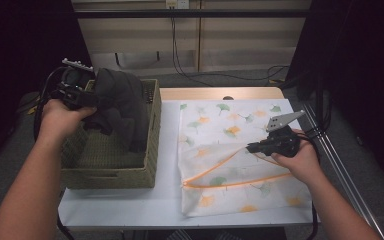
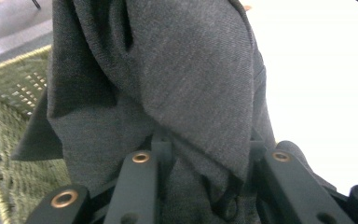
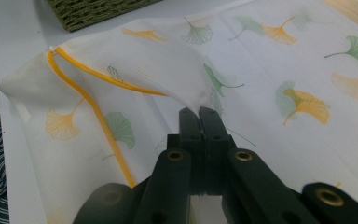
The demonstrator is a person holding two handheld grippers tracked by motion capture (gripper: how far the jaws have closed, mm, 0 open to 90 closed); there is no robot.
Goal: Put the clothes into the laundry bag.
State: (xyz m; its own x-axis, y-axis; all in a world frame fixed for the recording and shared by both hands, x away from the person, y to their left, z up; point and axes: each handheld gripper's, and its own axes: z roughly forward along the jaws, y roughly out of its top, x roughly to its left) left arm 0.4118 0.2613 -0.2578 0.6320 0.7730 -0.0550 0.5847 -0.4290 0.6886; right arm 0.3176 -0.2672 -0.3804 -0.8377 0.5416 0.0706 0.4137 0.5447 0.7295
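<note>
A dark grey garment (image 1: 122, 102) hangs bunched over the woven green basket (image 1: 107, 172) at the table's left. My left gripper (image 1: 91, 99) is shut on it at its left side, and its lower folds droop into the basket. In the left gripper view the grey cloth (image 2: 186, 70) is bunched between the two black jaws of the left gripper (image 2: 209, 161) and hides their tips. A white mesh bag (image 1: 230, 125) with leaf prints and an orange zipper (image 1: 215, 167) lies flat on the right. My right gripper (image 1: 251, 147) is shut on the bag's upper layer (image 3: 135, 70), which the right gripper (image 3: 199, 113) holds raised beside the zipper (image 3: 98, 116).
The basket's corner (image 3: 88, 11) stands just beyond the bag's opening. The white tabletop (image 1: 167, 145) shows as a strip between basket and bag. A wooden table edge (image 1: 220, 93) runs along the back, cables (image 1: 220, 77) lie on the floor behind it, and a metal rail (image 1: 340, 165) runs along the right.
</note>
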